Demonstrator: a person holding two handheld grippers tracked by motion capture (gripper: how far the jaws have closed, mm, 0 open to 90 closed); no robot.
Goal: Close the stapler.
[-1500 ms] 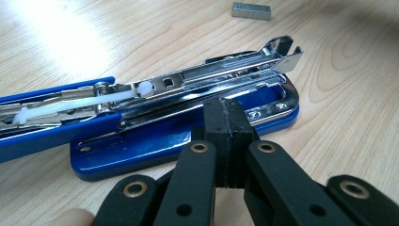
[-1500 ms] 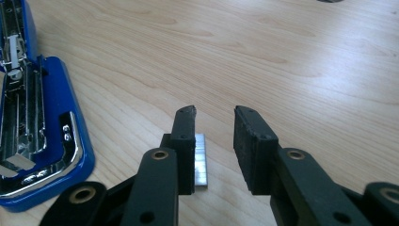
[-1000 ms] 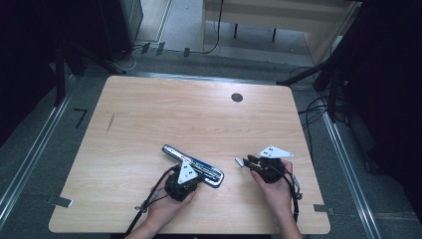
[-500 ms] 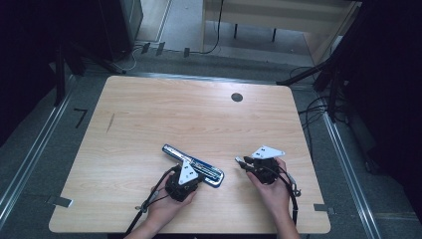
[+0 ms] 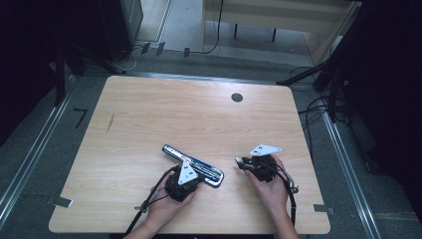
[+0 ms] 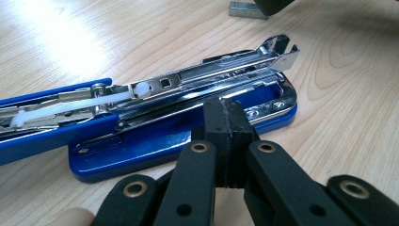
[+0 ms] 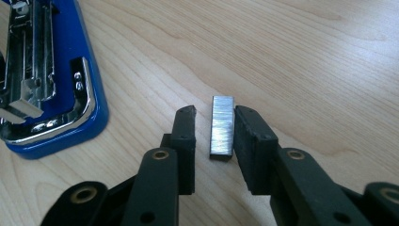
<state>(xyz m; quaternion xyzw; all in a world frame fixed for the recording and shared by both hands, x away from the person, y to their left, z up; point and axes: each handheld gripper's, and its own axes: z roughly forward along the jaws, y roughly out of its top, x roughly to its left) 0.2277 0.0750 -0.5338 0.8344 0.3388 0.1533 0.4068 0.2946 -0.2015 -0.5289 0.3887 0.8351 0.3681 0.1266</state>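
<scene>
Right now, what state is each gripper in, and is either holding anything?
Left gripper: shut, nothing between the pads, pressing on the open blue stapler.
Right gripper: open around the staple strip, one pad beside it, a gap at the other.

A light wooden desk [image 5: 199, 114] stands on grey floor [image 5: 45, 149]. Beyond its far edge, cables [image 5: 209, 50] trail beneath another pale wooden bench [image 5: 278, 12]; darkness flanks both sides.
</scene>
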